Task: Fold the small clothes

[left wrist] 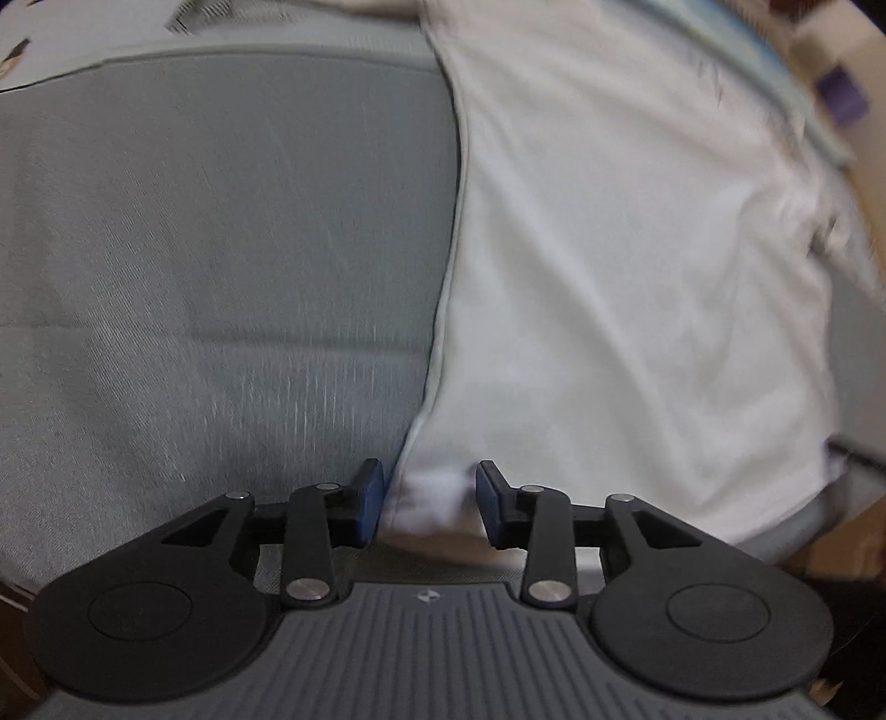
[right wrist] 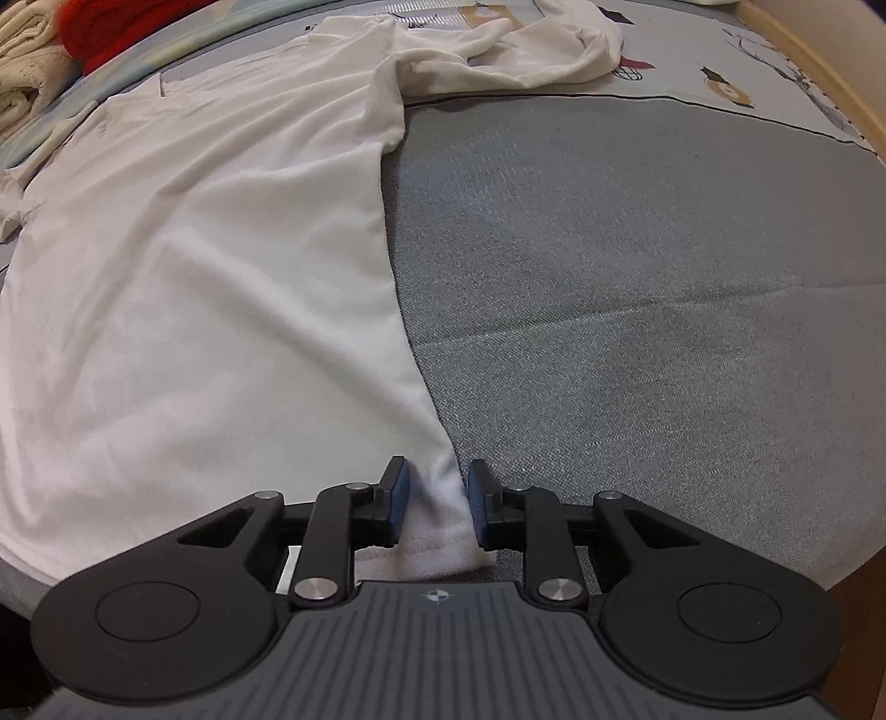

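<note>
Left claw (left wrist: 429, 501) parted over white shirt (left wrist: 609, 249) hem | right claw (right wrist: 434, 507) parted, astride corner | grey mat (right wrist: 637, 249) bare beside

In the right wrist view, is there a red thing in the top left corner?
Yes, a red cloth lies there, beside cream towels and beyond the white shirt.

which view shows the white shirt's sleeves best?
Right wrist: it is sharp, and the white shirt runs up the grey mat to a sleeve trailing off at the top. Left wrist is motion-blurred and shows only the shirt's body and side edge, no clear sleeve.
</note>
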`<state>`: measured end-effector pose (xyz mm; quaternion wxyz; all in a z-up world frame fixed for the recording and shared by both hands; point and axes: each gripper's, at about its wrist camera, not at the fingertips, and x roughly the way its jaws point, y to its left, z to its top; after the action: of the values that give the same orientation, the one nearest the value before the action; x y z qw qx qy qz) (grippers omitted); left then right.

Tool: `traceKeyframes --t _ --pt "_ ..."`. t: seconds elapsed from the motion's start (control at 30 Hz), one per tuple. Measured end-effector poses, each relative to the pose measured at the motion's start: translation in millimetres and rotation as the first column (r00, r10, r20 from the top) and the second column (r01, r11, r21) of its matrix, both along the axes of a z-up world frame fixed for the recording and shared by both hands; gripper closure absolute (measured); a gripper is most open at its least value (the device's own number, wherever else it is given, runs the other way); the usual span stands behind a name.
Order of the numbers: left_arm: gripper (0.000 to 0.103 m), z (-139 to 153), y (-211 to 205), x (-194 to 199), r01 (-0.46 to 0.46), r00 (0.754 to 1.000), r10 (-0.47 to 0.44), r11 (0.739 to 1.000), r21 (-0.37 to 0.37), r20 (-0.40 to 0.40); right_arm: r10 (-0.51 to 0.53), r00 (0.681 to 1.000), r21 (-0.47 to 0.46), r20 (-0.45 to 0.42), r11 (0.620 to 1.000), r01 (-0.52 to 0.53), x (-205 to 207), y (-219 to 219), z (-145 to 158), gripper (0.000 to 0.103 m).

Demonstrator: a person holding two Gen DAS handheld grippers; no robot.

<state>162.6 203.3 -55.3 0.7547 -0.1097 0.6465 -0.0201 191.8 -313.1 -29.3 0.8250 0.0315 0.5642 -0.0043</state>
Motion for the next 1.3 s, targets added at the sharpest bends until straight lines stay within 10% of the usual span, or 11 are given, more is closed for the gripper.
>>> traceKeyframes --t 0.2,0.33,0.47,1.03,1.3 --pt "0.095 12 -13 -6 0.042 0.998 -0.044 0.999 0.030 0.042 0.014 1.000 0.045 0.018 0.999 -0.015 -3 -5 10 0.099" --pt "0.095 29 -16 -15 0.089 0.992 -0.093 0.995 0.049 0.085 -0.073 0.991 0.143 0.110 0.988 0.057 -9 -29 43 0.100" --pt "0.096 5 -34 -20 0.204 0.979 -0.203 0.958 0.200 -0.025 -0.019 0.999 0.116 -0.046 0.993 0.024 -10 -26 14 0.099" --pt "0.091 8 -59 -21 0.337 0.941 -0.335 0.919 0.204 -0.046 0.020 0.996 -0.017 -0.089 1.000 -0.022 -14 -14 10 0.099" --pt "0.080 46 -47 -11 0.272 0.943 -0.290 0.955 0.121 0.163 -0.044 0.997 -0.043 0.070 0.998 0.047 -12 -14 36 0.076"
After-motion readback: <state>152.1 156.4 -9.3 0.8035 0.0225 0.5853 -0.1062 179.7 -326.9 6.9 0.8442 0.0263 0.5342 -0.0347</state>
